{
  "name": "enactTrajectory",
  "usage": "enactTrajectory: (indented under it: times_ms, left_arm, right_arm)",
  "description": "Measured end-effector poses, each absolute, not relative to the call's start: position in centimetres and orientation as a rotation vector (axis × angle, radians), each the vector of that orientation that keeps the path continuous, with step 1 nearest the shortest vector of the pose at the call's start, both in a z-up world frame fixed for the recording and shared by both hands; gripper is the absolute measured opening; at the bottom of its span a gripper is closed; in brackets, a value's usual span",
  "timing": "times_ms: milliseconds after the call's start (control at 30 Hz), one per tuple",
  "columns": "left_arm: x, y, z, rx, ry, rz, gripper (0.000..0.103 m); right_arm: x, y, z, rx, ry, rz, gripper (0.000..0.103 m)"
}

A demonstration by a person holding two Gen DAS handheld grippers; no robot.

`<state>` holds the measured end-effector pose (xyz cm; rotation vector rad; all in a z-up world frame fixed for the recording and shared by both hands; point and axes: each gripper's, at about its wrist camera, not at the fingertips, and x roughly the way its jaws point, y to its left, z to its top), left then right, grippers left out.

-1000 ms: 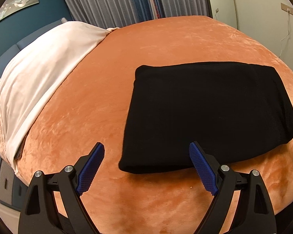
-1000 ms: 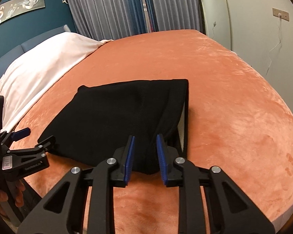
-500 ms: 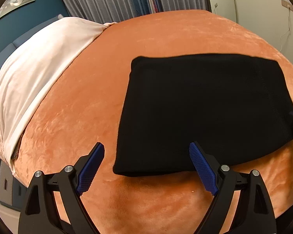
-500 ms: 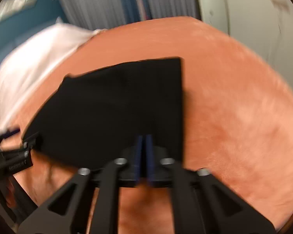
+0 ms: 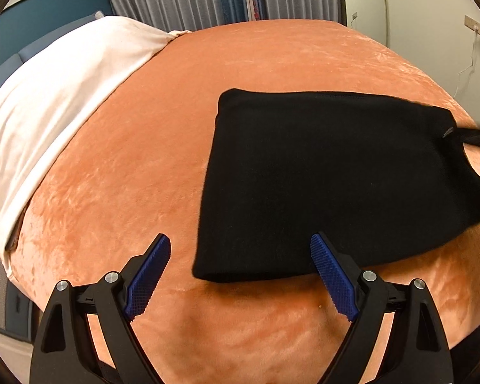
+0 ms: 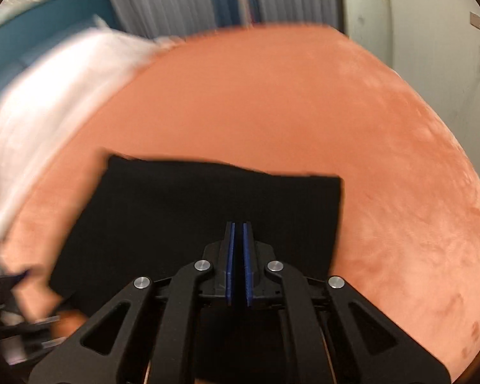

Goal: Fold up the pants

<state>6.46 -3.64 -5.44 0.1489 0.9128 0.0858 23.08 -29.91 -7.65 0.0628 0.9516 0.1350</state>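
While folded black pants (image 5: pixel 336 179) fill center frame, the left gripper (image 5: pixel 240 275) gapes empty; the right gripper (image 6: pixel 239 256) pinches their edge, a white pillow (image 5: pixel 64 108) upper left.

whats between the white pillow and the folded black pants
Only bare orange blanket lies between the white pillow and the folded black pants; the left wrist view shows it clearly.

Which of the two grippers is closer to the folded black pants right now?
The right. The right gripper has its fingers shut, seemingly pinching the near edge of the pants. The left gripper is open, hovering just short of their near left corner without touching.
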Motion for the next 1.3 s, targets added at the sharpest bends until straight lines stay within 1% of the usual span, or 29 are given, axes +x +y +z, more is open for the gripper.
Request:
enactTrajectory:
  times_ms: [67, 100, 133, 167, 267, 333, 433, 567, 667, 800, 867, 933, 1067, 1167, 1267, 1300]
  left_arm:
    - [6.2, -3.6, -5.3, 0.150, 0.907, 0.078, 0.087]
    - [6.1, -3.3, -5.2, 0.151, 0.905, 0.082, 0.087]
    - [6.0, -3.1, -5.2, 0.149, 0.903, 0.087, 0.087]
    - [6.0, -2.8, -5.1, 0.145, 0.902, 0.091, 0.087]
    - [6.2, -1.7, -5.0, 0.110, 0.899, 0.087, 0.087]
    - [6.2, -1.2, -4.9, 0.093, 0.899, 0.095, 0.087]
    - [6.2, -0.4, -4.9, 0.080, 0.904, 0.099, 0.087]
    - [5.6, 0.7, -4.8, 0.083, 0.897, 0.108, 0.087]
    - [5.5, 1.6, -4.9, 0.086, 0.901, 0.114, 0.087]
    - [5.8, 2.3, -5.0, 0.076, 0.906, 0.109, 0.087]
    - [5.8, 2.4, -5.1, 0.076, 0.906, 0.108, 0.087]
    - [6.0, 2.4, -5.1, 0.077, 0.907, 0.106, 0.087]
    - [6.0, 2.1, -5.2, 0.085, 0.908, 0.111, 0.088]
    - [6.1, 1.9, -5.4, 0.089, 0.907, 0.121, 0.088]
    - [6.1, 1.7, -5.2, 0.095, 0.905, 0.132, 0.087]
    - [6.2, 1.5, -5.1, 0.098, 0.902, 0.136, 0.087]
  right_arm:
    - [23.5, -30.9, -7.6, 0.149, 0.939, 0.137, 0.000]
    - [23.3, -31.0, -6.4, 0.180, 0.943, 0.117, 0.000]
    - [22.9, -30.7, -5.4, 0.191, 0.905, 0.101, 0.001]
    - [22.0, -29.6, -3.6, 0.182, 0.865, 0.120, 0.007]
    - [20.9, -26.0, -0.7, 0.152, 0.829, 0.239, 0.007]
    - [20.8, -21.3, 0.0, 0.083, 0.838, 0.349, 0.006]
    - [22.3, -15.9, -1.0, 0.002, 0.868, 0.421, 0.007]
    - [26.8, -8.9, -4.6, -0.054, 0.983, 0.459, 0.007]
    - [29.2, -6.0, -7.5, -0.104, 1.028, 0.439, 0.006]
    - [30.9, -3.9, -9.5, -0.143, 1.030, 0.412, 0.003]
    - [31.1, -4.2, -8.9, -0.109, 1.030, 0.420, 0.003]
    - [30.3, -5.7, -7.4, -0.017, 1.002, 0.461, 0.005]
    - [25.5, -12.9, -4.1, 0.082, 0.885, 0.430, 0.006]
    - [22.9, -19.0, -4.4, 0.115, 0.869, 0.327, 0.006]
    - [21.6, -24.9, -6.1, 0.059, 0.895, 0.134, 0.007]
    - [21.9, -26.5, -7.3, 0.059, 0.923, 0.103, 0.002]
